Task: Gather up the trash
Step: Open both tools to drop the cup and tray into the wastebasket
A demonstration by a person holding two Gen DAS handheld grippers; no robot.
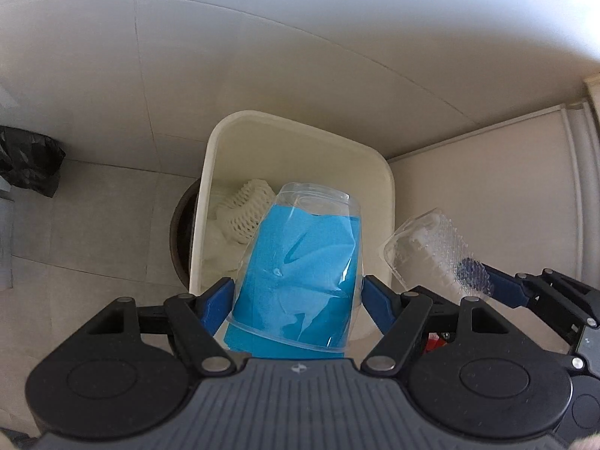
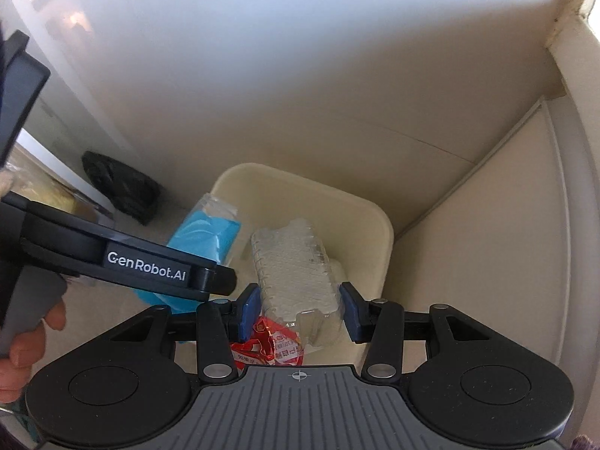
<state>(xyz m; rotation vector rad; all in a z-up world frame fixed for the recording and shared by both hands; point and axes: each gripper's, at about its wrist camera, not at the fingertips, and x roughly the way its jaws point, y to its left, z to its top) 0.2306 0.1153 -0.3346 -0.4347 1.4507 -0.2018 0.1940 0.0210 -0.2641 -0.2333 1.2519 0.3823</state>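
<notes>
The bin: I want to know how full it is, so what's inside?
In the bin, white foam netting and pale crumpled wrapping lie along one side. The held cup and clear tray cover the rest.

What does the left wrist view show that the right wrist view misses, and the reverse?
Left wrist only: white foam netting lying inside the bin.
Right wrist only: a red wrapper under the clear tray, and the hand carrying the left gripper.
Both: the cream bin, the clear cup with blue paper in the left gripper, the textured clear tray in the right gripper, and a black bag.

Bin point(image 1: 386, 187) floor hidden beneath trash
</notes>
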